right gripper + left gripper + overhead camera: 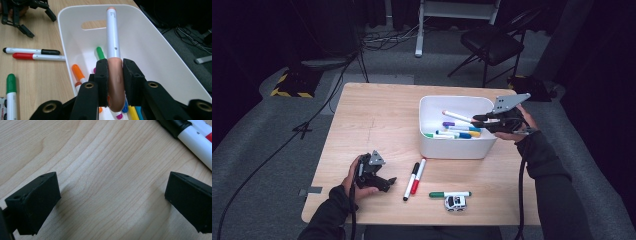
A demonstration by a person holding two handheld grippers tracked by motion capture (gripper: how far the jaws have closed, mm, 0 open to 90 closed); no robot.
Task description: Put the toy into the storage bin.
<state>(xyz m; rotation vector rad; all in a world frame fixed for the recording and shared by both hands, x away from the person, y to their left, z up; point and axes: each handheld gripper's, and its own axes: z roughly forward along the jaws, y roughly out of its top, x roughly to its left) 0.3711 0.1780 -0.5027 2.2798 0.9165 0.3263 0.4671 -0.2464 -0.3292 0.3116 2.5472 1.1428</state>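
The right claw (pixel 115 75) pinches a brown-capped marker (pixel 113 42) over the white bin (pixel 162 50), while the left claw (pixel 112 202) rests spread on the counter (pixel 100 157).

We are seeing bare wood lying open across the left and far part of the table (pixel 372 110), giving a hand free passage there. The white bin (pixel 454 131) is blocking the right-centre, with markers covering its floor. Near the front, a black marker (pixel 410 181) and red marker (pixel 418 176) are lying side by side, while a green marker (pixel 450 194) and a toy car (pixel 455 202) are crowding the front edge.
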